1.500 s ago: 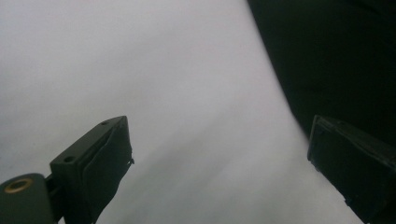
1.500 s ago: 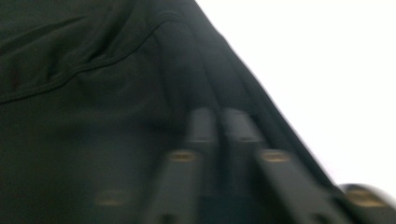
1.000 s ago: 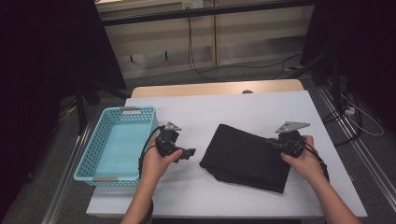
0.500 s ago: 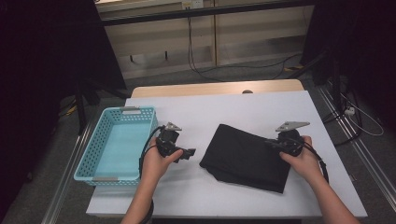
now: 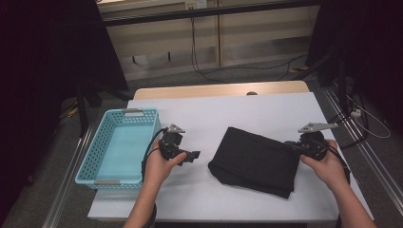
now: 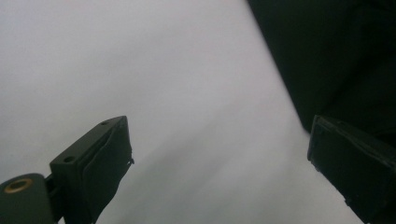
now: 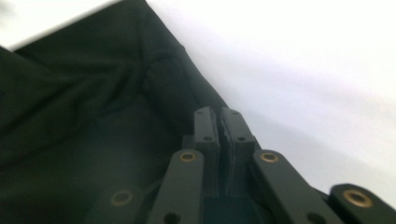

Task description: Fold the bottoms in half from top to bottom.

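High view, far left: a light-blue perforated plastic basket (image 5: 119, 145) stands on the left part of the white tabletop (image 5: 237, 111), its long side running away from the person.
Left gripper: the left gripper (image 5: 194, 156), held in the left hand (image 5: 159, 165), sits just right of the basket and points right across the tabletop toward the cloth, apart from it.
Left gripper state: in the left gripper view the two black jaws stand wide apart with bare tabletop between them; the cloth's edge (image 6: 327, 60) lies beyond the right-hand jaw.
Centre: a black folded fabric cloth (image 5: 256, 161) lies flat on the tabletop between the two grippers, its near-left corner rounded and thick.
Right gripper: the right gripper (image 5: 293, 148), held in the right hand (image 5: 328, 166), meets the cloth's right edge.
Right gripper state: in the right gripper view (image 7: 219, 126) the jaws are pressed nearly together at the cloth's hem, pinching a thin fold of the fabric (image 7: 93, 93); they have just been closing on it.
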Action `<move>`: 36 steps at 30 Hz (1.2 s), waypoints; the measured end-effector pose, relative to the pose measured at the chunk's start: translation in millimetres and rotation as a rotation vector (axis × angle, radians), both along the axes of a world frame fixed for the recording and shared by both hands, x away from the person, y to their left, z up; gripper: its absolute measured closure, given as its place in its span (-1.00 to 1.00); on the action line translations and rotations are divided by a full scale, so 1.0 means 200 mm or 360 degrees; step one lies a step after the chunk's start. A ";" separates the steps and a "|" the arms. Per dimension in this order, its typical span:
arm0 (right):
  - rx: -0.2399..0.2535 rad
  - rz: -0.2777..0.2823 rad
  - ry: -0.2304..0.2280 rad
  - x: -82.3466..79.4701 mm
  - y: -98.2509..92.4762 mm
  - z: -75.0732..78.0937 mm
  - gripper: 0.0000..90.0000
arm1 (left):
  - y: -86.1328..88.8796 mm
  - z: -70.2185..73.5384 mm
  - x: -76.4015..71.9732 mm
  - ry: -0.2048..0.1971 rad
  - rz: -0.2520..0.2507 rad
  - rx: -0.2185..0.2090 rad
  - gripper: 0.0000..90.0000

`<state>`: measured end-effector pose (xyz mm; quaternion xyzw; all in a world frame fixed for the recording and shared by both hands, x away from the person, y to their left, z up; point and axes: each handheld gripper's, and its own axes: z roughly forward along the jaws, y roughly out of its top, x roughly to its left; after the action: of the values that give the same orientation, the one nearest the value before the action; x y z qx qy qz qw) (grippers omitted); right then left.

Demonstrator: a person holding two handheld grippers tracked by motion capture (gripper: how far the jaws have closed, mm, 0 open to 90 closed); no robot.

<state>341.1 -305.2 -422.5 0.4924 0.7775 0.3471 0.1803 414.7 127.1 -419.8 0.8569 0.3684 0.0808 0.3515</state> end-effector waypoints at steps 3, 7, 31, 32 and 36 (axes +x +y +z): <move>-0.0030 -0.0015 0.0037 -0.01 -0.02 -0.03 0.89 | -0.01 0.00 -0.01 0.0008 0.0001 -0.0012 -0.86; -0.0053 -0.0054 0.0028 -0.01 -0.02 -0.04 0.56 | -0.03 -0.01 -0.02 0.0018 -0.0011 -0.0024 -0.86; 0.0026 0.0028 -0.0051 -0.03 0.10 -0.02 -0.41 | -0.24 -0.10 -0.07 -0.0013 -0.0112 0.0006 -0.84; 0.0030 0.0028 -0.0051 -0.03 0.10 -0.02 -0.42 | -0.24 -0.11 -0.07 -0.0010 -0.0107 0.0006 -0.84; 0.0034 0.0032 -0.0047 -0.03 0.10 -0.03 -0.43 | -0.23 -0.12 -0.10 -0.0013 -0.0115 0.0027 -0.82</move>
<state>334.2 -285.4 -427.6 0.4813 0.7759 0.3645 0.1830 395.1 80.3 -443.6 0.8721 0.3352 0.0747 0.3485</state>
